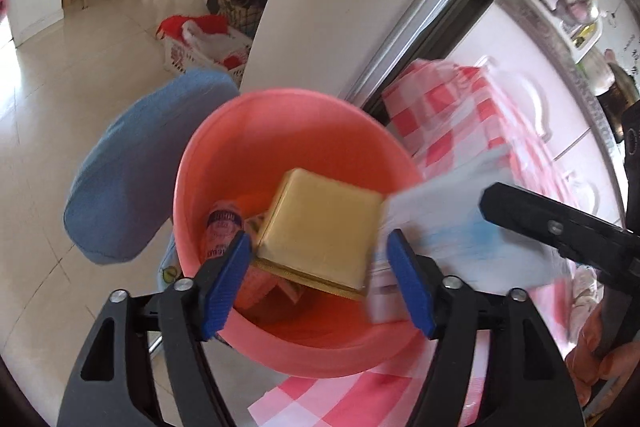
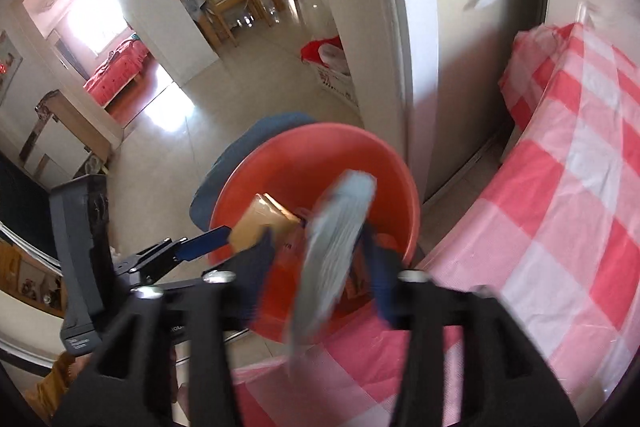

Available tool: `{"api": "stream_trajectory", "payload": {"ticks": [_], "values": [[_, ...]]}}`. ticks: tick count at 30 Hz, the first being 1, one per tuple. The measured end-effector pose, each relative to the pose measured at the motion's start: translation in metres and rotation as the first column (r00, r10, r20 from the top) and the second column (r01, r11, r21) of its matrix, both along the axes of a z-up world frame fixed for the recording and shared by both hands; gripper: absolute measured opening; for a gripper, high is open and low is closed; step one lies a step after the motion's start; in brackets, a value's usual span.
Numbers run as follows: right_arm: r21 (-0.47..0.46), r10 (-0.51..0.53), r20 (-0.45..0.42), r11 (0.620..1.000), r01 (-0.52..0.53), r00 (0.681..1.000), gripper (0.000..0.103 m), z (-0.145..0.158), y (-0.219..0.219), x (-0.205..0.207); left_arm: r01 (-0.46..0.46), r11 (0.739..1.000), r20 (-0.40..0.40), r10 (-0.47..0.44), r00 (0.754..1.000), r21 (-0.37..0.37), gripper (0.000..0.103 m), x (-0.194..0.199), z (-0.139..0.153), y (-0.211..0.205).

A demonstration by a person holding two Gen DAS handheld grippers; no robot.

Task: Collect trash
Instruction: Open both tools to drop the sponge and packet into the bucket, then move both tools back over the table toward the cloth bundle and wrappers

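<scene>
Apparently both grippers hung over the pink bin (image 1: 296, 343) to drop trash in: the left gripper (image 1: 320, 279) stood wide, the yellow box (image 1: 320, 227) loose between its fingers, and the right gripper (image 2: 320, 267), parted, let the blue-white packet (image 2: 336, 239) fall binward.

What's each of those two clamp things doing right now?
Left gripper: open, a yellow box between its fingers over the pink bucket.
Right gripper: open, a pale blue packet between its fingers.
</scene>
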State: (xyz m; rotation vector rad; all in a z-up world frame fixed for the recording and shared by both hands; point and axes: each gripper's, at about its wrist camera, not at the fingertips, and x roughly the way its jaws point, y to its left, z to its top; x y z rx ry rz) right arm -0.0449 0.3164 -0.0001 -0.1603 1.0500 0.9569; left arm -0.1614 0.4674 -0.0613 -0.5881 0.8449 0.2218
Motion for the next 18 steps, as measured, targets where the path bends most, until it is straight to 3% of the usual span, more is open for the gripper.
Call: {"api": "stream_trajectory", "payload": {"ticks": [2, 5, 14, 18], "values": [[0.016, -0.028, -0.006, 0.999, 0.028, 1.000, 0.065, 0.001, -0.007, 0.001, -0.011, 1.000, -0.008, 0.011, 1.000, -0.009, 0.085, -0.002, -0.003, 0.001], [0.036, -0.075, 0.036, 0.997, 0.073, 0.997, 0.076, 0.012, -0.021, 0.000, -0.025, 1.000, -0.009, 0.025, 1.000, -0.009, 0.090, -0.007, -0.002, 0.002], [0.159, -0.186, 0.143, 0.974, 0.163, 0.972, 0.091, 0.053, -0.088, -0.012, -0.100, 0.995, 0.048, 0.100, 0.994, -0.014, 0.093, -0.023, 0.023, 0.004], [0.180, -0.208, 0.180, 0.968, 0.175, 0.961, 0.092, 0.059, -0.108, -0.021, -0.054, 0.999, 0.121, 0.054, 0.991, 0.000, 0.094, -0.028, 0.038, -0.008]]}}
